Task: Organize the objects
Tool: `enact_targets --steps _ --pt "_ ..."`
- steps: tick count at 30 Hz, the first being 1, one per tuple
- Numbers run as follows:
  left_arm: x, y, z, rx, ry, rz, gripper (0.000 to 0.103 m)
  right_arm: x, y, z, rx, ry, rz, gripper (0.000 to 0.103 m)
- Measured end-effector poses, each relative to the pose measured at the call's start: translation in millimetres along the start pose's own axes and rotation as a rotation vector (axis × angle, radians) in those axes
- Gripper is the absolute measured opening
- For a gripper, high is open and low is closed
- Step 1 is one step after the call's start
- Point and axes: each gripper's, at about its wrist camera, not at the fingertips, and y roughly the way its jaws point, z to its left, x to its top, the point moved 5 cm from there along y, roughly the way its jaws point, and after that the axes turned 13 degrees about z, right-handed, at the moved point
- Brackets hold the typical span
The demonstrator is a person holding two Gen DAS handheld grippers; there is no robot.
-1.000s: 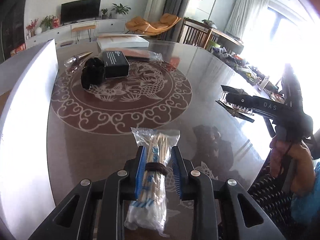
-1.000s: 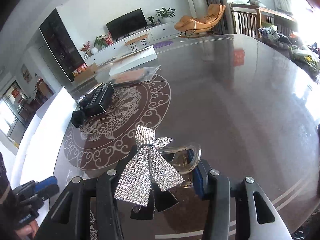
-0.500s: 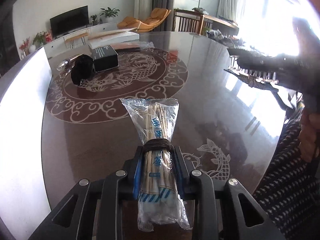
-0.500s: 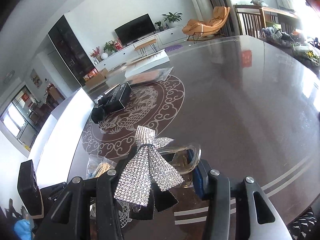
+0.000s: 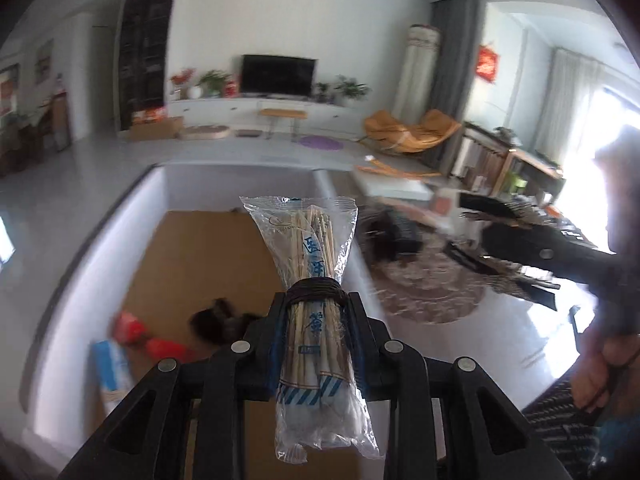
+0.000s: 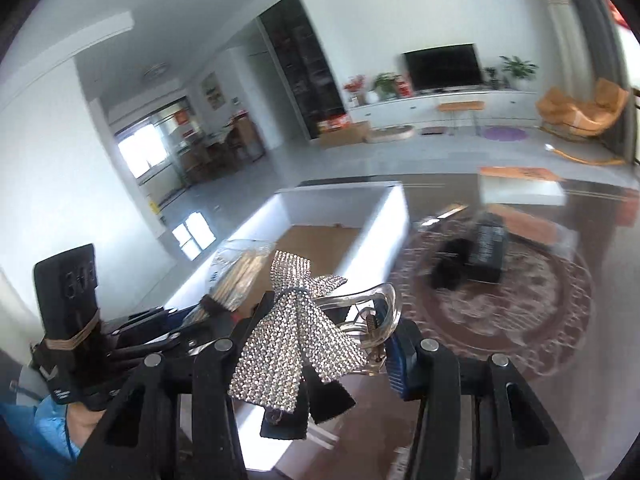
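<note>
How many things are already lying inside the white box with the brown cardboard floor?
About 3, though blur hides detail: a dark fuzzy item near the middle, a red item left of it, and a blue-white packet by the near-left wall of the white box. Others may be hidden.

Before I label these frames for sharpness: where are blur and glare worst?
Left wrist view: held toothpick packet sharp, box contents and table smeared, window blown out. Right wrist view: rhinestone bow clip crisp, black items on the table motion-blurred.

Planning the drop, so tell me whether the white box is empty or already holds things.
Not empty. The white box already holds a red item, a blue-and-white packet and something dark on its brown floor; blur hides what they are.
</note>
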Motion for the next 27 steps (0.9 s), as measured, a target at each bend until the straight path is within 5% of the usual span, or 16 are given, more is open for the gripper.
enact_targets --steps 2,4,6,8,9,15,18,20,22,24,27 --pt "-10 17 37 0.089 -0.066 0.084 0.034 5 37 35 0.097 -0.049 0.091 0.050" --pt "-21 29 66 0.132 -0.138 0.129 0.040 4 68 56 0.166 -0.073 0.188 0.073" --pt "-25 30 77 0.130 -0.195 0.122 0.051 2 79 60 0.163 -0.068 0.186 0.076" --pt "-23 27 71 0.130 -0.213 0.092 0.078 -1 74 50 0.168 -0.032 0.166 0.080" --pt "-20 26 64 0.129 -0.206 0.072 0.081 -3 68 39 0.153 -0.012 0.144 0.085" --pt "9 27 -42 -0.040 -0.013 0.015 0.084 -29 20 -89 -0.229 0.125 0.024 0.103" --pt "13 27 -125 -0.215 0.127 0.031 0.087 -72 12 -174 -0.423 0.266 0.071 0.103" --pt "6 27 -172 -0.318 0.214 0.063 0.102 -107 7 -224 -0.500 0.373 0.119 0.103" --pt "-8 44 -223 -0.415 0.296 0.134 0.103 -139 -1 -261 -0.544 0.461 0.149 0.103" --pt "-23 67 -256 -0.449 0.345 0.199 0.103 -162 -9 -284 -0.571 0.524 0.152 0.103" --pt "-40 124 -278 -0.363 0.344 0.277 0.103 -183 -28 -297 -0.614 0.563 0.112 0.103"
